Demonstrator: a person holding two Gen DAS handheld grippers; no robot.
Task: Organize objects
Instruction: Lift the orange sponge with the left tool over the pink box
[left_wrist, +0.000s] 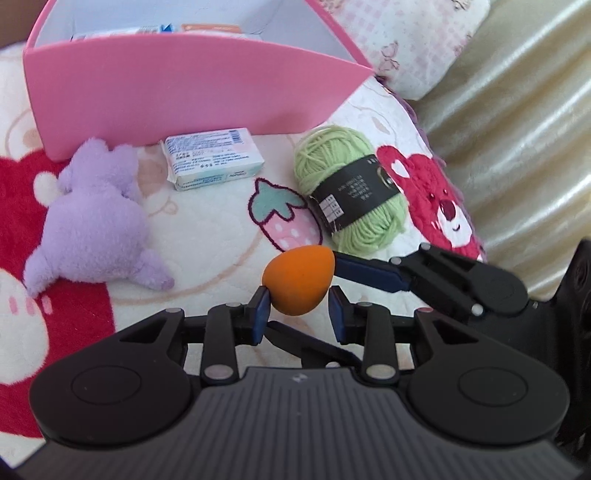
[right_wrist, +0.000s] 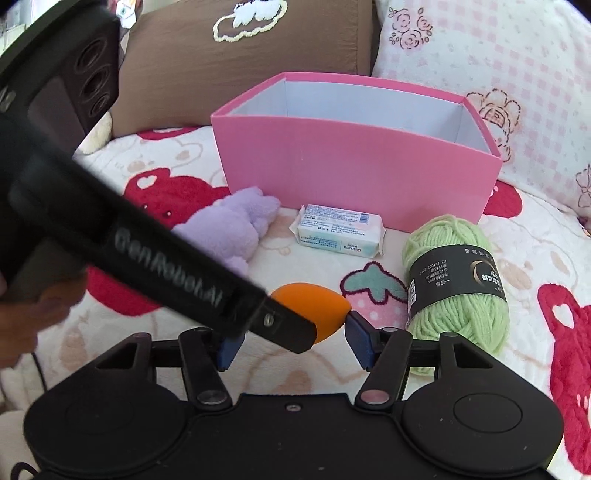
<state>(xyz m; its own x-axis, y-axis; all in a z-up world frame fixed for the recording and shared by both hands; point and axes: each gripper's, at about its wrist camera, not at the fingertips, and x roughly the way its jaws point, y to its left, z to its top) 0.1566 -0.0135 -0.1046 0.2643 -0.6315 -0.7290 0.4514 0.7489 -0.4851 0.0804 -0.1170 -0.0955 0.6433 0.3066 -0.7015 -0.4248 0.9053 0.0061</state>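
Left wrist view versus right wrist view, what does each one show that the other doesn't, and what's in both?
Only the left wrist view shows packets inside the pink box, and the right gripper reaching in from the side. Only the right wrist view shows the brown pillow behind the box and the left gripper's body crossing the frame. Both show the orange sponge, purple plush, white soap packet, green yarn and printed blanket.

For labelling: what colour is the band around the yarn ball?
Black with pale print, on the green yarn ball; clearest in the right wrist view.
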